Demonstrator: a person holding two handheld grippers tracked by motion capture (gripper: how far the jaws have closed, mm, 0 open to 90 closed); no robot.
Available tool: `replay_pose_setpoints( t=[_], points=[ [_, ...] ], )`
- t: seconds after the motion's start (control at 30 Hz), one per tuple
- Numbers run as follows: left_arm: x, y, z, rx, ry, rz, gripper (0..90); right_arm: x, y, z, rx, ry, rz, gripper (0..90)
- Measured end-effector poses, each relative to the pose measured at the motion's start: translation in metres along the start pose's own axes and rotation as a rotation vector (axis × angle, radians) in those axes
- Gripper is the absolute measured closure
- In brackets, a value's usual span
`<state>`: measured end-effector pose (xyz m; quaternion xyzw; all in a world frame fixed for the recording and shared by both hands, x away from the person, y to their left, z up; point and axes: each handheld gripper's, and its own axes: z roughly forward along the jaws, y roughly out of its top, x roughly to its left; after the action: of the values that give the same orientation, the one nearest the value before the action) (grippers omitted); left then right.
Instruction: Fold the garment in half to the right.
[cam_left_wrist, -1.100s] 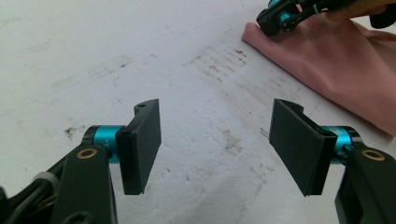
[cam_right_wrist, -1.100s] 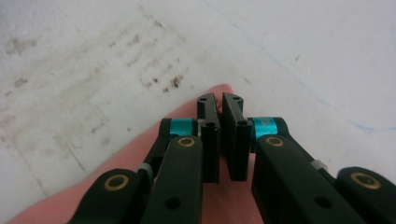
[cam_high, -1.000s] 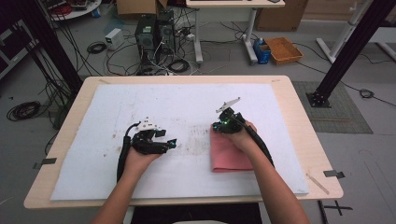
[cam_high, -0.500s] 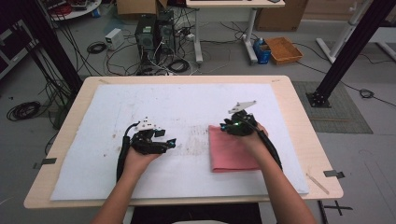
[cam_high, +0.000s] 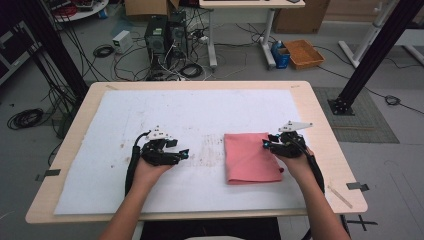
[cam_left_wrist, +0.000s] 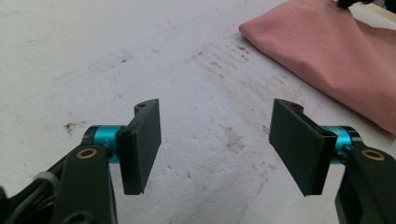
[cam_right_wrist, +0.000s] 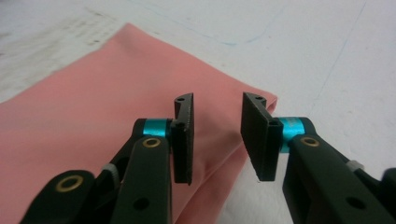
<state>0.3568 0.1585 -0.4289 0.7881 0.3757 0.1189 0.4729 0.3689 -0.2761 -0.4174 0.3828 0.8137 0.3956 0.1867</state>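
Note:
A folded pink cloth lies flat on the white mat, right of centre. My right gripper sits at the cloth's far right corner and points left over it. In the right gripper view its jaws have just been opening; they stand apart above the cloth's edge with nothing between the pads. My left gripper rests on the mat to the left of the cloth, apart from it. Its jaws are open over bare stained mat, with the cloth farther off.
The mat covers most of a wooden table. Dirty smudges mark the mat between the two grippers. Beyond the table are computer towers, floor cables and an orange tray.
My right hand slid to the right across the cloth to its right edge, and its jaws went from shut to apart. The cloth now lies wider and flatter. My left hand kept still.

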Motion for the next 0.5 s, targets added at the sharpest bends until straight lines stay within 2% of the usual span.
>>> replay_pose_setpoints(
  t=[0.13,0.23,0.3,0.37,0.5],
  points=[
    [-0.001,0.000,-0.002,-0.013,-0.003,0.005,34.3,0.014,-0.017,-0.022,0.013,0.019,-0.031,60.0],
    [-0.002,-0.002,-0.004,-0.040,-0.014,0.016,32.8,0.019,-0.032,-0.032,0.031,0.042,-0.021,61.5],
    [-0.004,-0.004,-0.007,-0.055,-0.018,0.033,31.8,0.022,-0.045,-0.036,0.043,0.053,-0.025,73.2],
    [-0.004,-0.006,-0.008,-0.058,-0.018,0.035,30.7,0.020,-0.054,-0.036,0.033,0.073,-0.004,85.1],
    [-0.005,-0.009,-0.010,-0.056,-0.023,0.035,30.7,0.017,-0.057,-0.040,0.000,0.080,0.035,89.9]
  ],
)
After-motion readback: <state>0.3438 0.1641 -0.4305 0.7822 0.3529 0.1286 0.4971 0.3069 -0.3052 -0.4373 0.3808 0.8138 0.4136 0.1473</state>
